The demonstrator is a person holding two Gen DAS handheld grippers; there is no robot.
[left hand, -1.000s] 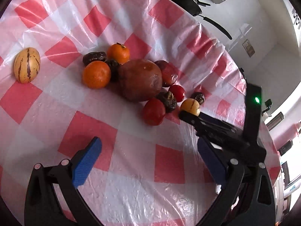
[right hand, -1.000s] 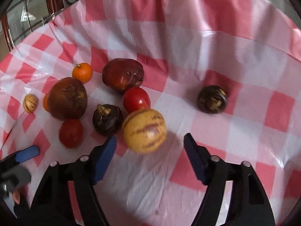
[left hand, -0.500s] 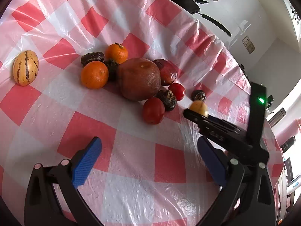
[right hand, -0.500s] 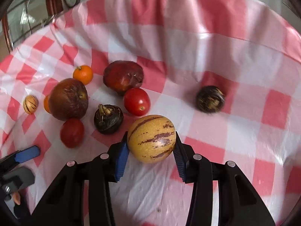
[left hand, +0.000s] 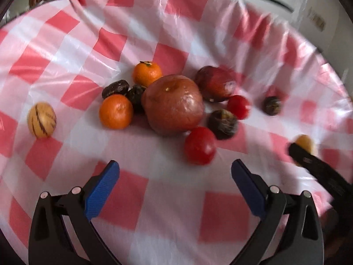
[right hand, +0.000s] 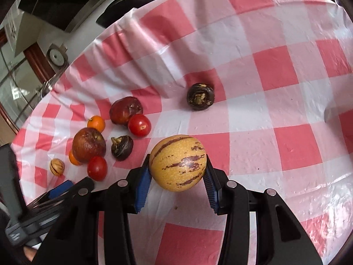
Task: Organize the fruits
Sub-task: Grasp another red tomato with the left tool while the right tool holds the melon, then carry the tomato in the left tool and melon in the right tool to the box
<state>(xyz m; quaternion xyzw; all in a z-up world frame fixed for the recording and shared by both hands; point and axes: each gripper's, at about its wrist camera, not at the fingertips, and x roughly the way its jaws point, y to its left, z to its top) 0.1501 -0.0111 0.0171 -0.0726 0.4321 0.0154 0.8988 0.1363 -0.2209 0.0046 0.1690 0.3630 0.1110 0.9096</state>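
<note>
Yellow, purple-streaked, a second pepino melon (right hand: 57, 166) sits alone at the far left of the surface (right hand: 275, 88), left of the clustered fruit around the big brown apple (right hand: 89, 145). Nearest it is the left gripper (left hand: 175, 184), fingers (left hand: 102, 185) spread wide, holding nothing. Further right, the right gripper (right hand: 177, 177) is clamped on the large pepino melon (right hand: 178, 162), long axis crosswise between the pads; its likely partner lies well off to the left.

Fruits are sitting clustered on the tablecloth (right hand: 286, 70). One mangosteen (right hand: 200, 96) is lying apart, behind the held melon (right hand: 177, 162).
</note>
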